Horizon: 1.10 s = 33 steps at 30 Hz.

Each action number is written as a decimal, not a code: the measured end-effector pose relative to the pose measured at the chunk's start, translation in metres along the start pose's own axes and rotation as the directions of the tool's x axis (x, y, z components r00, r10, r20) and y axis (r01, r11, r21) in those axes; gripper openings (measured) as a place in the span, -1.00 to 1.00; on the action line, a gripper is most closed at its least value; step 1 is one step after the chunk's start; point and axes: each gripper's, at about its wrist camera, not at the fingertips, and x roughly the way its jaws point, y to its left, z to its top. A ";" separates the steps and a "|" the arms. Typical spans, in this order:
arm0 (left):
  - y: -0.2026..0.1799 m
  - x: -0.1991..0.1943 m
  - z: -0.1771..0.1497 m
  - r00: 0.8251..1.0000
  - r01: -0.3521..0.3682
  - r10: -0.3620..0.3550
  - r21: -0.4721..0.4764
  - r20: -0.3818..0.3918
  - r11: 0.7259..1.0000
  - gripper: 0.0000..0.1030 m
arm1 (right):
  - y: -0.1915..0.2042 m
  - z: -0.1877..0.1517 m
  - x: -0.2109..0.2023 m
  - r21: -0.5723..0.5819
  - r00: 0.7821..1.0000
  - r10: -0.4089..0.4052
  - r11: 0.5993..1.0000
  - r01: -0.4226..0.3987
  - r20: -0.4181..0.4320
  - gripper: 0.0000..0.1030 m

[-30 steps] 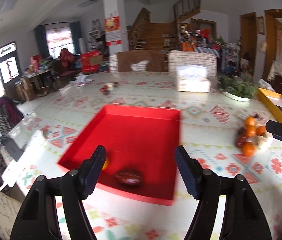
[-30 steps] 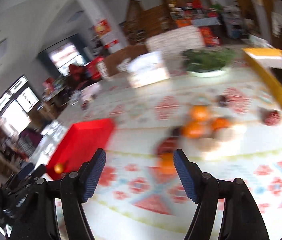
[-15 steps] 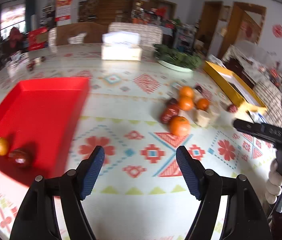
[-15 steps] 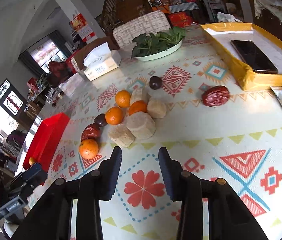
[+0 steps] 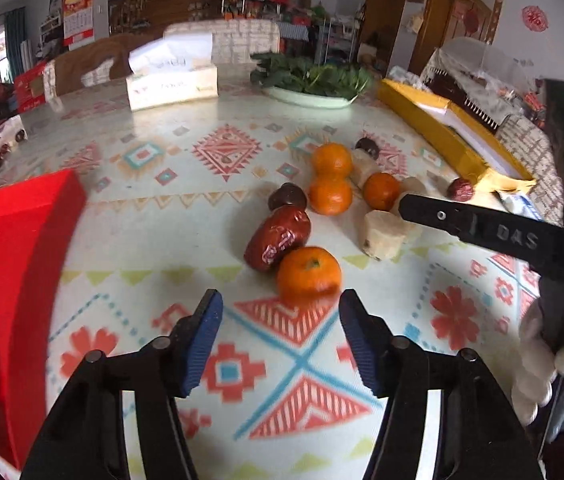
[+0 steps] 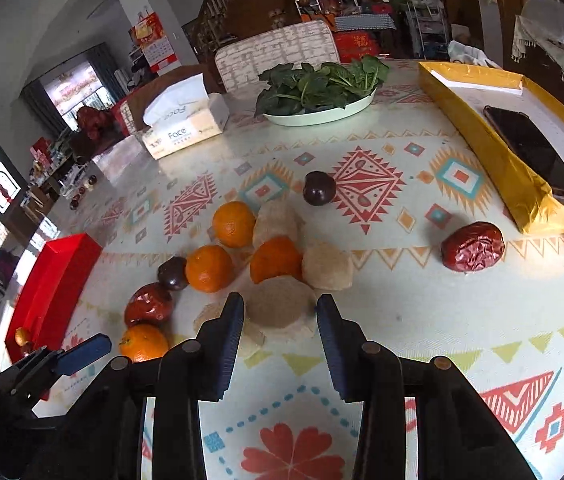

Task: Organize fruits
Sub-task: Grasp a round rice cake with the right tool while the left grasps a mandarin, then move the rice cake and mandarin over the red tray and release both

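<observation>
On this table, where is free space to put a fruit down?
Bare cloth lies between the red tray and the fruit cluster, and between the lone red date and that cluster. The cluster itself is crowded; the yellow box blocks the right edge.

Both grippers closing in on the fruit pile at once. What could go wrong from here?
1. The left gripper, jaws closing and empty, lines up on the nearest orange, which touches a red date; a nudge may roll both.
2. The right gripper has a beige chunk just ahead, tight against other pieces; the fingers may shove neighbours.
3. The grippers work close together and may collide.
</observation>
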 end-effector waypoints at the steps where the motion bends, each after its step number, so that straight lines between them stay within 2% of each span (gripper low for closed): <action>1: 0.001 0.003 0.003 1.000 0.025 -0.025 -0.007 -0.005 1.000 0.14 | 0.001 0.001 0.002 -0.004 1.000 -0.007 1.000 0.007 -0.001 -0.18; 3: -0.003 0.010 0.009 0.999 0.030 -0.030 -0.004 -0.013 1.000 0.14 | 0.001 0.003 0.007 -0.007 1.000 -0.013 1.000 0.013 -0.005 -0.18; 8: -0.021 0.019 0.013 1.000 -0.013 0.013 0.053 -0.013 0.999 0.14 | 0.001 0.004 0.009 -0.008 1.000 -0.008 1.000 0.008 0.005 -0.19; 9: -0.023 0.019 0.013 1.000 -0.003 0.003 0.060 -0.013 0.998 0.05 | 0.000 0.003 0.008 -0.004 1.000 -0.004 1.000 0.004 0.007 -0.19; 11: -0.029 0.019 0.012 1.000 -0.023 0.024 0.089 -0.011 0.996 -0.32 | -0.003 0.003 0.008 0.009 1.000 0.008 1.000 -0.008 0.005 -0.20; 17: -0.021 0.007 0.004 1.000 0.019 -0.019 0.055 -0.006 0.998 -0.33 | -0.016 -0.002 -0.002 0.084 0.996 0.091 0.992 -0.090 -0.001 -0.21; 23: -0.006 -0.029 -0.009 0.997 0.057 -0.057 -0.004 0.047 0.998 -0.33 | -0.019 -0.008 -0.027 0.119 0.988 0.150 0.981 -0.153 0.032 -0.21; 28: 0.020 -0.066 -0.019 0.992 0.057 -0.050 -0.061 0.114 0.997 -0.33 | 0.006 -0.010 -0.051 0.081 0.979 0.197 0.976 -0.201 0.059 -0.20; 33: 0.066 -0.102 -0.025 0.985 0.003 0.020 -0.131 0.174 0.991 -0.32 | 0.057 -0.012 -0.064 0.001 0.959 0.280 0.960 -0.280 0.045 -0.20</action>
